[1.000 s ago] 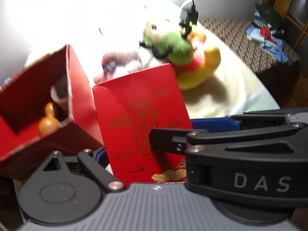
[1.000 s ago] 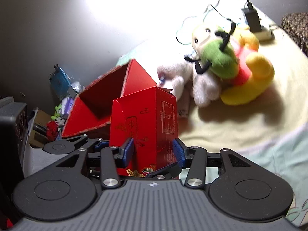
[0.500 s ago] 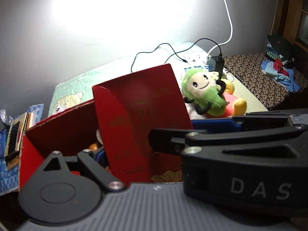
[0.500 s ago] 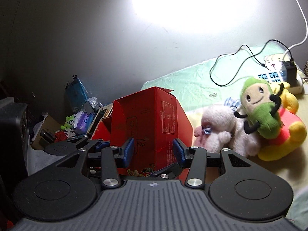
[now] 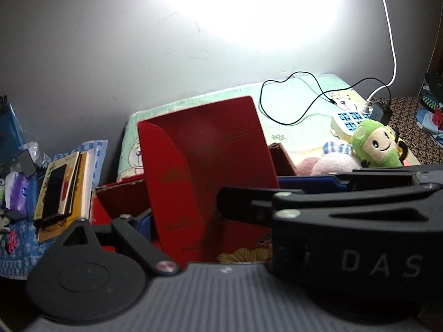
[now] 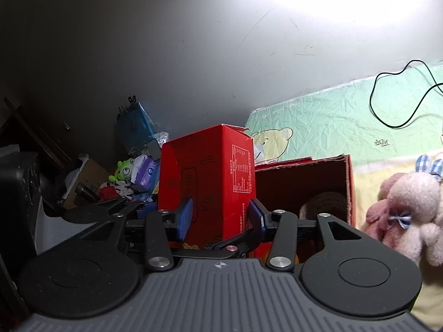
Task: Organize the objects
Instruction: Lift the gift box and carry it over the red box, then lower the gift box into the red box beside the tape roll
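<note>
Both grippers are shut on one tall red carton [image 6: 210, 182] with gold print, held upright. My right gripper [image 6: 220, 218] clamps its lower part between blue pads [image 6: 185, 218]. My left gripper [image 5: 218, 191] grips the same carton [image 5: 205, 166] across its other faces; the right gripper's black arm crosses in front. Behind the carton is an open red cardboard box [image 6: 307, 182], also in the left wrist view [image 5: 119, 202]. A round brownish object [image 6: 326, 203] lies inside it.
Plush toys lie on the bed: a pink-white one [image 6: 409, 210] and a green one [image 5: 376, 146]. A power strip [image 5: 349, 121] with cables sits on the green sheet [image 6: 332, 121]. Books [image 5: 63, 182] and clutter [image 6: 133, 171] lie left. A grey wall stands behind.
Both grippers have tilted up with the carton: the view rose from the bed toward the wall. The open red box now sits directly behind the carton, and the plush toys have shifted to the right.
</note>
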`<state>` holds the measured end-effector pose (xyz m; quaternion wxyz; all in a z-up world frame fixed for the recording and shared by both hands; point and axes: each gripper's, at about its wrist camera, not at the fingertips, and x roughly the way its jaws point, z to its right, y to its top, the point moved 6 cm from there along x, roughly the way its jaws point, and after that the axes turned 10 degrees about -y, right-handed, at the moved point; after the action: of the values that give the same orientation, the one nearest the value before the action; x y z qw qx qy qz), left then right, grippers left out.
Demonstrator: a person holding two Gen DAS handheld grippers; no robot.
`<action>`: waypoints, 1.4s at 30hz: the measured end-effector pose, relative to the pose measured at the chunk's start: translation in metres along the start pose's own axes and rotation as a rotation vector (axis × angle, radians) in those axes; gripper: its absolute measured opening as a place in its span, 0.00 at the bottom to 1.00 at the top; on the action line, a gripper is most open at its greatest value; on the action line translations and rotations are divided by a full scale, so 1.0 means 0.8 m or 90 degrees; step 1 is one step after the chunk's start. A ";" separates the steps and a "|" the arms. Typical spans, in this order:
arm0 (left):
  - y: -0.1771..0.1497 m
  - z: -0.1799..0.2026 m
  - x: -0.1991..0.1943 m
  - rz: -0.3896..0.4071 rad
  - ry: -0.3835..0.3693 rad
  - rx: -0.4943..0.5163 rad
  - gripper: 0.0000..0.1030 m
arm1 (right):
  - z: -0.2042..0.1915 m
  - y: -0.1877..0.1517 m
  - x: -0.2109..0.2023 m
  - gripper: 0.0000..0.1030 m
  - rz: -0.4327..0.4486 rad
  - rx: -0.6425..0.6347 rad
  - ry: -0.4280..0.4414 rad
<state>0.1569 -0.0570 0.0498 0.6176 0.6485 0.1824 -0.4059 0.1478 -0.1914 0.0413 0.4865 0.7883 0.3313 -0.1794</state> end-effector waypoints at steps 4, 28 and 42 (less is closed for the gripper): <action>-0.009 -0.035 0.020 -0.028 -0.005 -0.016 0.86 | -0.011 -0.007 0.038 0.46 -0.039 0.002 -0.008; -0.074 -0.098 0.162 -0.257 -0.072 -0.083 0.85 | 0.032 -0.054 0.155 0.47 -0.268 0.107 -0.053; -0.075 -0.096 0.186 -0.291 -0.090 -0.091 0.85 | 0.062 -0.060 0.157 0.42 -0.273 0.124 -0.093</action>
<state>0.2258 -0.0136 -0.1081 0.5651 0.5152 0.3091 -0.5655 0.2063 -0.1771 -0.0885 0.3814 0.7280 0.4363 -0.3663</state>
